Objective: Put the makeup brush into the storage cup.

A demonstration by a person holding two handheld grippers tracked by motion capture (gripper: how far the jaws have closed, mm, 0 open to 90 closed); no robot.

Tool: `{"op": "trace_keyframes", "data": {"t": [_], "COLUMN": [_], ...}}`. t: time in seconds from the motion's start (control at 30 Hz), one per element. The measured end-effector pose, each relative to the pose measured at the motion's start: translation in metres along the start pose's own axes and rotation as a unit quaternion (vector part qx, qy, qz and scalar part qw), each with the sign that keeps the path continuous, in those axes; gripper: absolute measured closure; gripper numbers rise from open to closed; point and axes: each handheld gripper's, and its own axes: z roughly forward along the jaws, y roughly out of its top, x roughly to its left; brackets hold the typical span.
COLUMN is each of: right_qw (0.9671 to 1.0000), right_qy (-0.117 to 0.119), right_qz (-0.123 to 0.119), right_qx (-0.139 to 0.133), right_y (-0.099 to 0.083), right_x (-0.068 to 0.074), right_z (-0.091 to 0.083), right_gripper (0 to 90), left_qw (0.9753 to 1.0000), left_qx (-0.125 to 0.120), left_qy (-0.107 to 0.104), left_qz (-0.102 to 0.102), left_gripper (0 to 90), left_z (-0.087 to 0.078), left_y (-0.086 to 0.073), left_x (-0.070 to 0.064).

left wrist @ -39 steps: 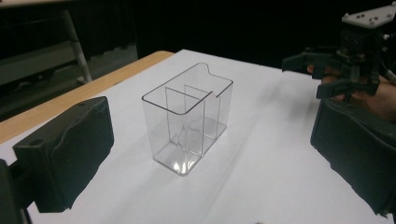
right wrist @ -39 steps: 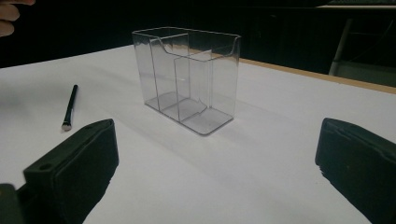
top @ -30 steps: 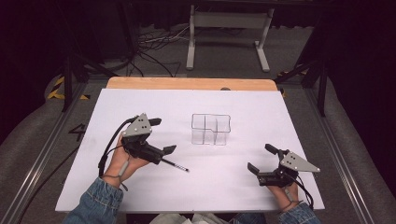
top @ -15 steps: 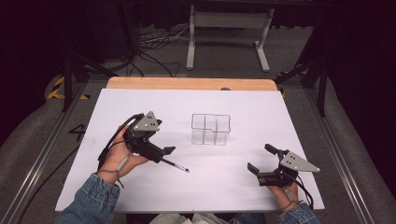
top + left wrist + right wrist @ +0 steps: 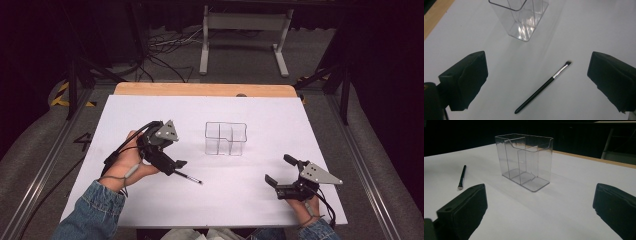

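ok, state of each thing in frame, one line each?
left claw: open, above the brush, not gripping
right claw: open, holding nothing
makeup brush: lying flat on the white sheet, not held
clear organizer: upright, compartments empty

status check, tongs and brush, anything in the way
Left tongs open above brush, not gripping. Right tongs open, idle. Brush flat on table, clear organizer beyond, path clear.
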Motion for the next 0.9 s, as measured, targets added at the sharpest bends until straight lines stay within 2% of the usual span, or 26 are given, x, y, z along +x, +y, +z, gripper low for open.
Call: {"op": "trace_keyframes", "data": {"t": [0.1,0.3,0.33,0.5,0.63,0.9], "right_qw": [1.0,1.0,1.0,1.0,1.0,1.0], "right_qy": [-0.001,-0.005,-0.005,-0.008,-0.007,-0.003], "right_qz": [-0.001,-0.001,-0.001,-0.001,0.0,-0.001], "right_qx": [0.001,0.002,0.002,0.003,0.004,0.004], "right_y": [0.0,0.0,0.0,0.0,0.0,0.0], "right_x": [0.0,0.0,0.0,0.0,0.0,0.0], "right_z": [0.0,0.0,0.0,0.0,0.0,0.001], "right_gripper": [0.0,0.0,0.0,0.0,0.0,0.0], "left_qw": [0.9998,0.9985,0.9985,0.9968,0.9942,0.9933], "left_qx": [0.012,0.046,0.046,0.068,0.093,0.103], "left_qy": [-0.012,-0.019,-0.019,-0.021,-0.019,-0.016], "left_qz": [0.007,0.022,0.022,0.036,0.05,0.049], "left_gripper": [4.2,4.2,4.3,4.5,4.2,4.5], "left_z": [0.003,0.007,0.007,0.013,0.017,0.017], "left_y": [0.002,0.007,0.007,0.01,0.013,0.015], "left_x": [-0.001,0.001,0.001,0.001,0.001,0.002]}}
